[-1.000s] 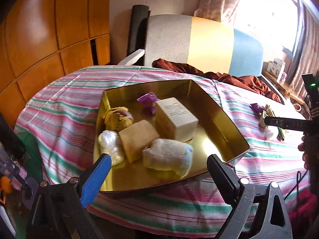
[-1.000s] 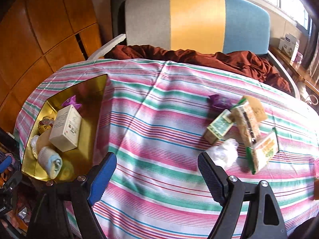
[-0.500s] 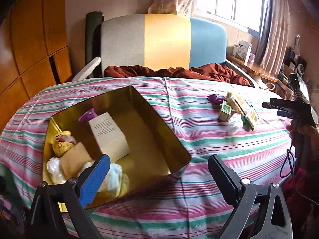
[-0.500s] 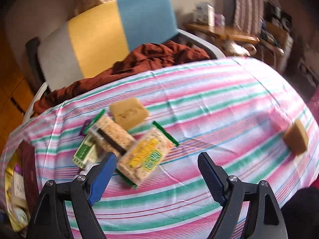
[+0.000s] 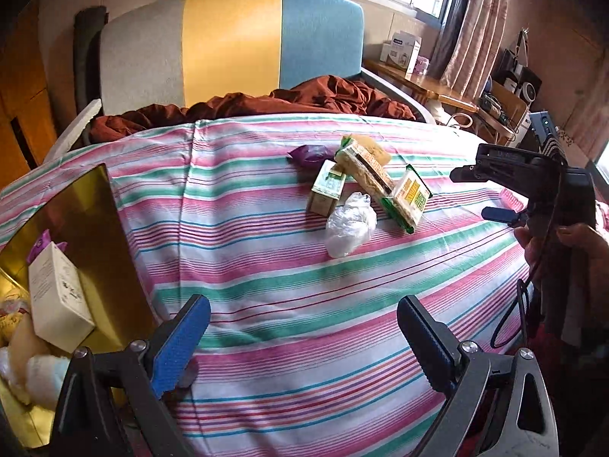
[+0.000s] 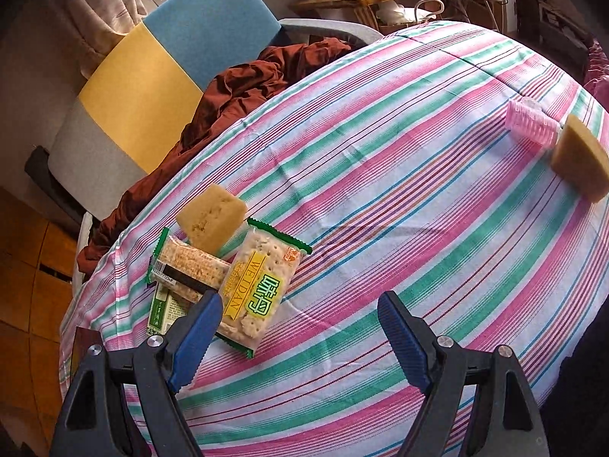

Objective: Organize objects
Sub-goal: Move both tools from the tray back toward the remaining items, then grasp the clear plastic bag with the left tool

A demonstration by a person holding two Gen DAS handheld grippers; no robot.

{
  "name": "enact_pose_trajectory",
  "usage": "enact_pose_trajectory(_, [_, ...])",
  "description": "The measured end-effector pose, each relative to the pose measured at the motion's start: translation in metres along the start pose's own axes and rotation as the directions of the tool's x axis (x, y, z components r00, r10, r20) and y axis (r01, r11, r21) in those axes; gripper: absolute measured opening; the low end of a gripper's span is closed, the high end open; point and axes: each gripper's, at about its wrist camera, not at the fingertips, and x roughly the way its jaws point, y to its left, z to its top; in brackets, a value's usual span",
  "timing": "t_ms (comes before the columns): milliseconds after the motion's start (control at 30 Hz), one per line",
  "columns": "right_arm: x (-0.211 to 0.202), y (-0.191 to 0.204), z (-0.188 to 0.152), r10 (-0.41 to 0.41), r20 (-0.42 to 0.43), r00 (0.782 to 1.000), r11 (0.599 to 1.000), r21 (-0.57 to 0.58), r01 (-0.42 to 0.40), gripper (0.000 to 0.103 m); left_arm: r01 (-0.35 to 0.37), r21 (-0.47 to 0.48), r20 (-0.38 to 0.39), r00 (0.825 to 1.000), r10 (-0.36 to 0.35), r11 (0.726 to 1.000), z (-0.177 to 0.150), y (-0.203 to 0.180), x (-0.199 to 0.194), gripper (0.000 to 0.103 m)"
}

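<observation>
Striped bench (image 5: 304, 304) before a tricolour chair (image 5: 228, 45), window behind. Gold tin (image 5: 95, 228), at the bench's left edge, already holds a white box (image 5: 57, 293) and soft items. Right of the tin, cracker packets (image 6: 259, 285), sponges (image 6: 209, 217) and a pink roller (image 6: 531, 125) remain loose. Left gripper (image 5: 304, 339) and right gripper (image 6: 300, 327): jaws wide, empty.

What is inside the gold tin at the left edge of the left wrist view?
The gold tin holds a white box, a purple wrapper behind it, and pale soft bundles in front. The rest is cropped from view.
</observation>
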Motion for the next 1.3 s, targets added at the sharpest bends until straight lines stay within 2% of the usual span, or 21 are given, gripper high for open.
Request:
enact_pose_trajectory(133, [0.002, 0.002, 0.0, 0.012, -0.016, 1.0, 1.0, -0.004, -0.012, 0.085, 0.008, -0.018, -0.042, 0.999, -0.009, 1.0, 0.008, -0.008, 0.031, 0.092])
enact_pose_trajectory(333, [0.004, 0.002, 0.0, 0.027, -0.032, 0.999, 1.0, -0.001, -0.027, 0.085, 0.001, 0.007, -0.044, 0.999, 0.0, 1.0, 0.029, -0.023, 0.067, 0.091])
enact_pose_trajectory(500, [0.01, 0.003, 0.0, 0.024, -0.056, 0.998, 1.0, -0.005, -0.024, 0.085, -0.026, 0.065, -0.023, 0.999, 0.028, 0.998, 0.051, -0.04, 0.097, 0.093])
enact_pose_trajectory(600, [0.013, 0.004, 0.001, 0.01, -0.061, 0.998, 1.0, -0.015, -0.011, 0.085, -0.037, 0.063, -0.017, 0.999, 0.039, 0.997, 0.06, -0.043, 0.115, 0.092])
enact_pose_trajectory(633, [0.014, 0.004, 0.001, 0.007, -0.065, 0.998, 1.0, -0.018, -0.008, 0.085, -0.04, 0.061, -0.013, 0.999, 0.041, 0.997, 0.062, -0.043, 0.121, 0.088])
enact_pose_trajectory(667, [0.015, 0.004, 0.001, 0.005, -0.067, 0.998, 1.0, -0.02, -0.006, 0.085, -0.054, 0.056, -0.018, 0.998, 0.055, 0.997, 0.063, -0.042, 0.129, 0.065])
enact_pose_trajectory(700, [0.016, 0.004, 0.001, -0.001, -0.069, 0.998, 1.0, -0.022, -0.001, 0.085, -0.077, 0.042, -0.044, 0.996, 0.079, 0.996, 0.062, -0.038, 0.137, 0.05])
enact_pose_trajectory(733, [0.016, 0.004, 0.001, -0.008, -0.069, 0.998, 1.0, -0.027, 0.006, 0.085, -0.093, 0.021, -0.03, 0.995, 0.093, 0.995, 0.059, -0.034, 0.139, 0.037])
enact_pose_trajectory(767, [0.017, 0.005, 0.001, -0.015, -0.07, 0.997, 0.999, -0.032, 0.013, 0.085, -0.074, 0.001, -0.002, 0.997, 0.074, 0.997, 0.056, -0.03, 0.135, 0.036])
enact_pose_trajectory(933, [0.021, 0.009, -0.001, -0.04, -0.079, 0.996, 0.997, -0.065, 0.035, 0.085, -0.055, -0.007, 0.033, 0.998, 0.055, 0.998, 0.029, -0.023, 0.117, 0.036])
enact_pose_trajectory(1133, [0.027, 0.011, -0.003, -0.077, -0.094, 0.993, 0.994, -0.087, 0.069, 0.085, -0.036, 0.043, 0.072, 0.997, 0.033, 0.998, -0.01, -0.022, 0.091, 0.036])
enact_pose_trajectory(1300, [0.033, 0.01, -0.005, -0.112, -0.113, 0.987, 0.991, -0.091, 0.102, 0.085, -0.028, 0.058, 0.088, 0.996, 0.022, 0.998, -0.015, -0.022, 0.089, 0.036])
